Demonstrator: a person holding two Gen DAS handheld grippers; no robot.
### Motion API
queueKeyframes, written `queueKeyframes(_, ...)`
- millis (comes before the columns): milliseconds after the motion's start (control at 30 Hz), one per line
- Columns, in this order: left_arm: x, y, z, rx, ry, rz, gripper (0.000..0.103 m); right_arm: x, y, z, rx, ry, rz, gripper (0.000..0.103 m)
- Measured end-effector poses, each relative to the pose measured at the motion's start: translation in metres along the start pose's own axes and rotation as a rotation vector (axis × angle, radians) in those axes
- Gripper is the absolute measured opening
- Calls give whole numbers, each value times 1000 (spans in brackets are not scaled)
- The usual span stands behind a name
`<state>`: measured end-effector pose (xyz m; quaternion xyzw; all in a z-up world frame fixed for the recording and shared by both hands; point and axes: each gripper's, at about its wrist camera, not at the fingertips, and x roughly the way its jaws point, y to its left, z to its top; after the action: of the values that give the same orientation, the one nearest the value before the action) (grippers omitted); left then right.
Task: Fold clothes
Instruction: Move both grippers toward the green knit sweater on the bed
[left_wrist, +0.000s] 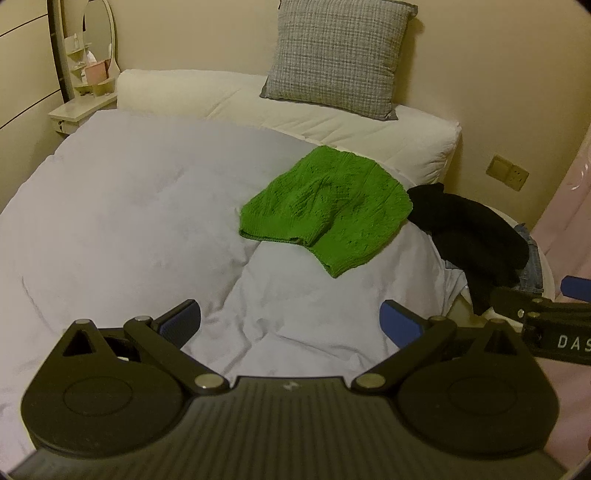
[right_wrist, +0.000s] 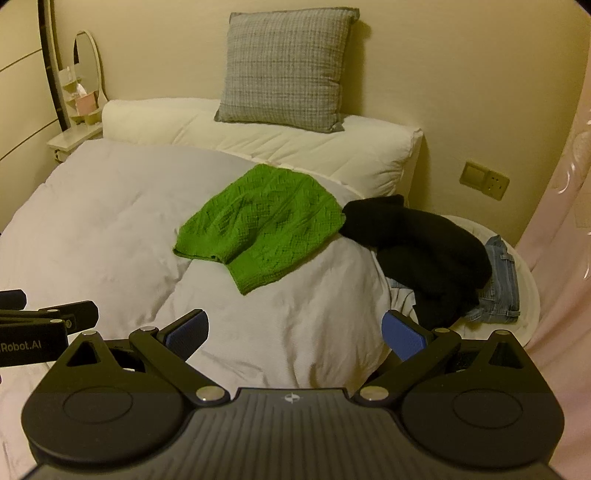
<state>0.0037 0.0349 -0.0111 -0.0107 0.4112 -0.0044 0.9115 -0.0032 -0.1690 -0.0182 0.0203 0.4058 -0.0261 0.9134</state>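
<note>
The green knit (right_wrist: 260, 225) lies folded near the bed's (right_wrist: 92, 229) right edge, below the pillows. A black garment (right_wrist: 417, 251) and jeans (right_wrist: 500, 280) (heaped just off that edge) look unfolded. Left gripper (left_wrist: 290, 325) and right gripper (right_wrist: 295, 332) hover with jaws spread, empty.

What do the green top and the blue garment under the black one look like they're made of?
Green top: chunky open-stitch knit, probably yarn, matte; the pattern shows holes. Blue garment: looks like faded denim, with visible seams and a stiff fold. Fibre content can't be told.
</note>
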Motion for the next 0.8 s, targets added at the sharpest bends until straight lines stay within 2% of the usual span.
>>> queueKeyframes(533,13,-1,3,4,-9,14,102,10,-3,5,2,21,-15,103)
queueKeyframes(800,22,2,5,-11,18,-3,102,20,-7,6,3,35,-16,103)
